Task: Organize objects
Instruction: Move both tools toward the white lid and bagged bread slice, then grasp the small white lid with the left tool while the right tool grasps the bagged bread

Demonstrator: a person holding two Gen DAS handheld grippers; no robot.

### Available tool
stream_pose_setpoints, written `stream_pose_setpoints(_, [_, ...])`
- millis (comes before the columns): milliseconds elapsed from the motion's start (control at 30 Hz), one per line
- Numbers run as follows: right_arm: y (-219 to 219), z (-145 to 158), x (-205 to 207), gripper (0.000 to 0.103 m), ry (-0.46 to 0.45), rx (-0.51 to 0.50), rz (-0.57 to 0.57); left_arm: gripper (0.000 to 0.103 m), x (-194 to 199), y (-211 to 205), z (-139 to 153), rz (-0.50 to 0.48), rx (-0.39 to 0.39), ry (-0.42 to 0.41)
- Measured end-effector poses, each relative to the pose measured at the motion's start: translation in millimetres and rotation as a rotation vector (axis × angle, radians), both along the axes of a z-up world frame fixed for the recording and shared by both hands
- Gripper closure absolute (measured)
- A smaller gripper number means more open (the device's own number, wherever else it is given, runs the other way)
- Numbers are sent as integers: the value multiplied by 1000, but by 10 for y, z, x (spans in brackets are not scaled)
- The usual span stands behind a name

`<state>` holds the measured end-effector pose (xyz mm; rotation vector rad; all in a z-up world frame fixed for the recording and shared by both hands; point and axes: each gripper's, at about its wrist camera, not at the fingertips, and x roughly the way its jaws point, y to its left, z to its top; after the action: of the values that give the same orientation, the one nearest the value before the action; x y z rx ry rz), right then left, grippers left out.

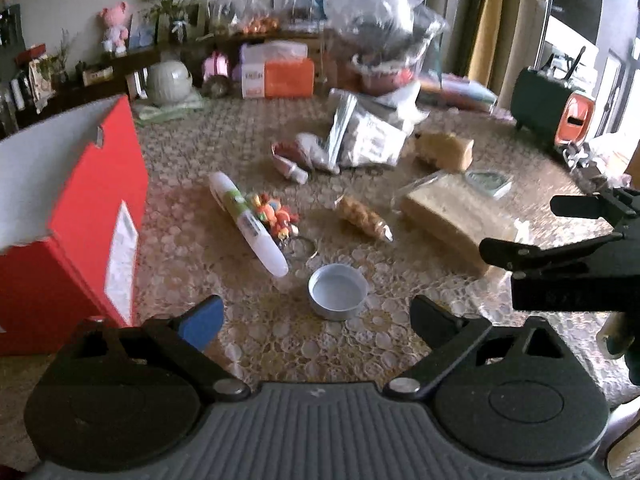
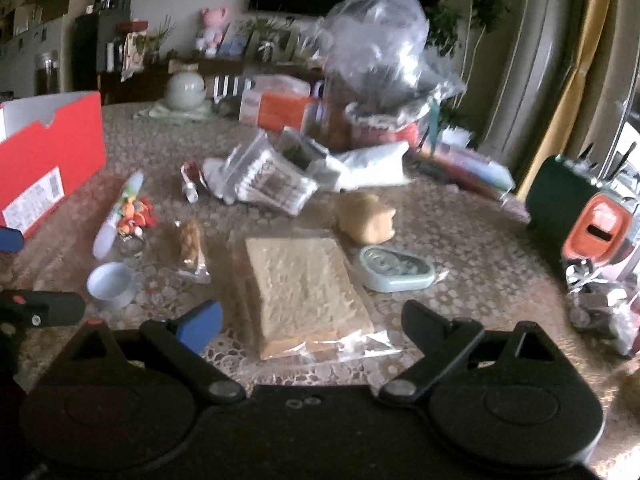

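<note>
My left gripper [image 1: 316,320] is open and empty, just short of a small grey metal cup [image 1: 338,291]. Past it lie a white tube [image 1: 248,224], a colourful keychain toy [image 1: 274,214] and a small bag of snacks [image 1: 362,216]. My right gripper [image 2: 312,322] is open and empty, its jaws either side of the near end of a bagged slice of bread [image 2: 300,292]. The right gripper also shows in the left wrist view [image 1: 532,228], beside the bread [image 1: 452,216]. An open red box [image 1: 68,216] stands at the left.
A pale green oval case [image 2: 394,270], a tan toy animal [image 2: 368,218] and a bag of cotton swabs [image 2: 268,180] lie behind the bread. Plastic bags [image 2: 380,68], an orange box [image 2: 284,110] and a dark green device [image 2: 572,200] crowd the far and right sides of the lace tablecloth [image 1: 280,344].
</note>
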<state>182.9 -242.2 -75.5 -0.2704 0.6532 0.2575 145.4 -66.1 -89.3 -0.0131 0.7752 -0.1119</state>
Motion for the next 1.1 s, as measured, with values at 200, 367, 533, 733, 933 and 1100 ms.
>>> stream_pose_setpoints(200, [-64,-178,291,6,60,22,-14,25,160,-43,-169,-4,0,53])
stream_pose_setpoints(367, [-84,-266,409,5,101,43,16,33,171,-127,-213,-32,24,44])
stream_pose_setpoints(533, [-90,-304,445,5,118,64,11,52,176,-221,-209,-66,57,24])
stream_pose_setpoints(733, [-102,-283,428,9,121,75,-1,65,237,-275,-194,-85,69,20])
stream_pose_setpoints(933, [-106,-204,384,22,119,94,-34,65,233,-269,-191,-86,83,20])
stream_pose_setpoints(1100, [-66,-127,271,23,113,80,-30,65,153,-228,-158,-84,81,23])
